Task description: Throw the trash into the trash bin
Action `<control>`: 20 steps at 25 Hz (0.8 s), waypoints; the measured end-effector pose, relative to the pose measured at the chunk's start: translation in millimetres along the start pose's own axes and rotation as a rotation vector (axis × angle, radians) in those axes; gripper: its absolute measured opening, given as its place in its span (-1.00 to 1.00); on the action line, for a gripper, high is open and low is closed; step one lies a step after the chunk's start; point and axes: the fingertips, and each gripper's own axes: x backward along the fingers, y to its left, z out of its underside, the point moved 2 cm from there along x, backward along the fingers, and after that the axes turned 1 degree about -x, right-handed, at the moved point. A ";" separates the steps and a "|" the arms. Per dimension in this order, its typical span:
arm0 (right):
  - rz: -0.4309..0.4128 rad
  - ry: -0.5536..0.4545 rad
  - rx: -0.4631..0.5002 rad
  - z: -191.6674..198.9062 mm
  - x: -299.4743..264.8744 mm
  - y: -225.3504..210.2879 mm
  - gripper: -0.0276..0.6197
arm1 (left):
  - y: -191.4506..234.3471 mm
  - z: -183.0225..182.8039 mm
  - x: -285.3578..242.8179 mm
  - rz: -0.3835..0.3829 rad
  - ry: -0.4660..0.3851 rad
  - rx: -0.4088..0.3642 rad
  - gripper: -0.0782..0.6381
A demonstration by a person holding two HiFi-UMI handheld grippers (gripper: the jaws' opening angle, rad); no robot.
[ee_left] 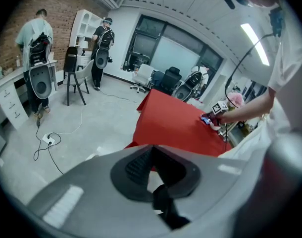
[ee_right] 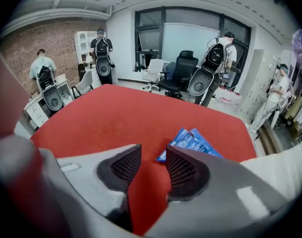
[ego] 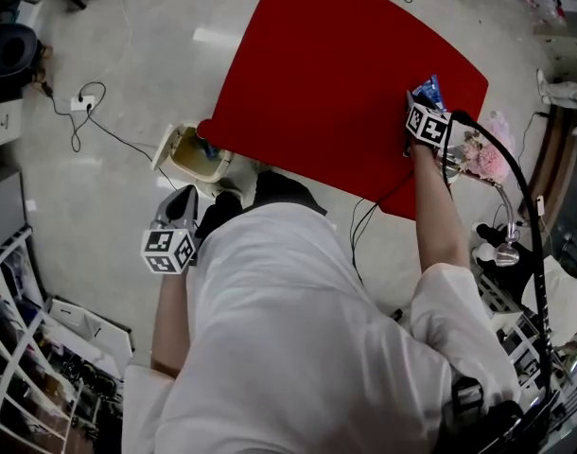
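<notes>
Trash = blue foil wrapper (ee_right: 194,140): glossy, white print too small to read, crinkled, top edge looks torn. It lies flat on the red table (ego: 326,74), near the table's right edge in the head view.

Right gripper (ee_right: 152,155) hangs over the table, tilted down, jaws partly apart. Only red tabletop shows in the gap. The wrapper sits just ahead of the right-hand jaw, partly hidden behind it; can't tell if it touches.

Left gripper (ee_left: 151,151): jaws together at the tips, nothing in them, held off the table over the floor.

Cream trash bin (ego: 187,152) stands on the floor at the table's near-left corner, lid up.
</notes>
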 end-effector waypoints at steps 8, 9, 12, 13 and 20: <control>0.054 0.099 -0.036 15.4 -23.8 -20.6 -0.33 | -26.2 -29.1 -33.5 0.061 0.002 -0.103 -0.77; 0.059 0.103 -0.037 16.6 -25.1 -22.3 -0.30 | -31.8 -33.5 -40.0 0.072 0.002 -0.111 -0.77; 0.075 0.106 -0.034 18.1 -28.7 -28.8 -0.18 | -48.6 -48.6 -56.6 0.104 -0.004 -0.141 -0.77; 0.079 0.108 -0.031 18.0 -30.0 -30.8 -0.14 | -52.9 -53.3 -61.0 0.113 -0.005 -0.153 -0.77; 0.079 0.143 -0.043 21.1 -38.4 -34.5 -0.09 | -65.2 -69.1 -80.6 0.145 0.012 -0.201 -0.77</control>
